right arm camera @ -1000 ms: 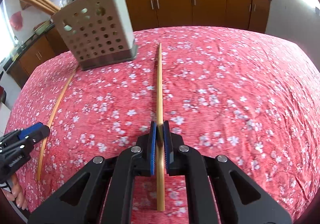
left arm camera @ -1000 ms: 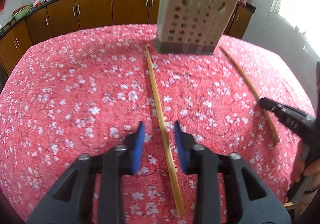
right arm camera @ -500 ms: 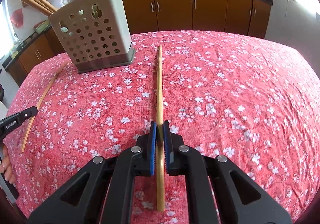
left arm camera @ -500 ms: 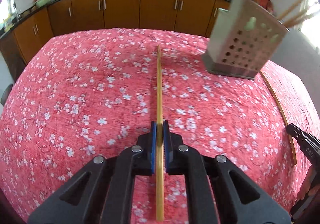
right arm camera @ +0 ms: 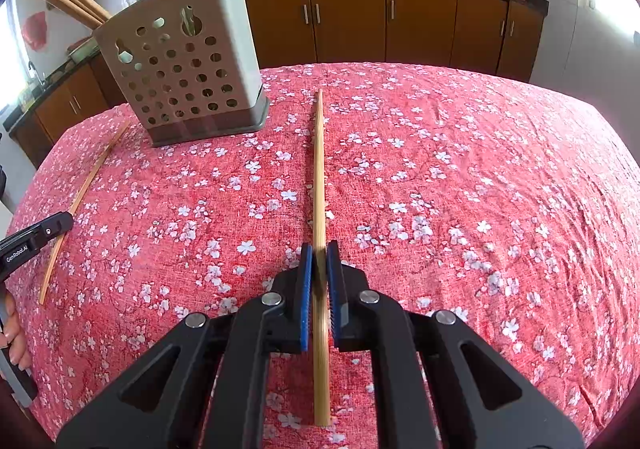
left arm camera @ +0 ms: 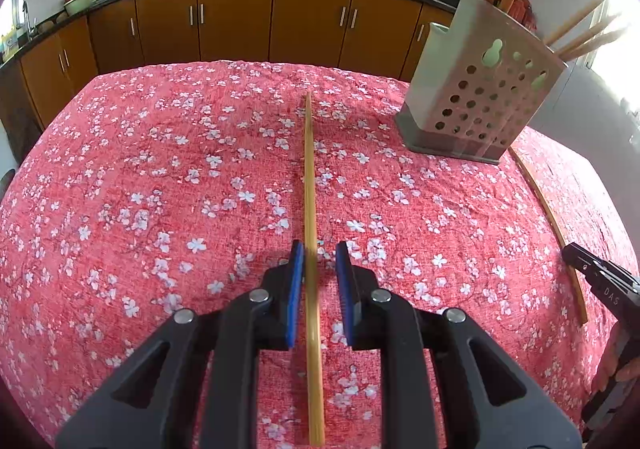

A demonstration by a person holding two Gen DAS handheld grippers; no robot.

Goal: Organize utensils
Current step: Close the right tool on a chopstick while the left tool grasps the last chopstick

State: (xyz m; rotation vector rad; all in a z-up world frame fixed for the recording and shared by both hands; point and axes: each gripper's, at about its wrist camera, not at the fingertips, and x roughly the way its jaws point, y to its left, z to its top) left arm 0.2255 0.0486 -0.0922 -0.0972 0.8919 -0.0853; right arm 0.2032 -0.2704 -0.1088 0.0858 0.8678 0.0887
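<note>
In the left wrist view a long bamboo chopstick (left arm camera: 309, 169) runs away from me between the blue pads of my left gripper (left arm camera: 320, 249). The jaws are opening and a gap shows beside the stick, so it is not pinched. My right gripper (right arm camera: 320, 249) is shut on a second chopstick (right arm camera: 319, 169) that points toward the back of the table. The perforated grey utensil holder (left arm camera: 480, 89) (right arm camera: 188, 81) stands upright at the back with several chopsticks in it. Each view catches the other gripper (left arm camera: 568, 251) (right arm camera: 66, 221) at its edge.
A red floral cloth (left arm camera: 160, 169) covers the table. Brown cabinets (right arm camera: 420, 21) and a dark counter with two woks run along the back. A person's fingers (right arm camera: 12, 329) show at the left edge of the right wrist view.
One second ago my left gripper stood wide astride its chopstick. Half a second ago it was closed on it, and now the pads have parted again. The right gripper has kept its grip.
</note>
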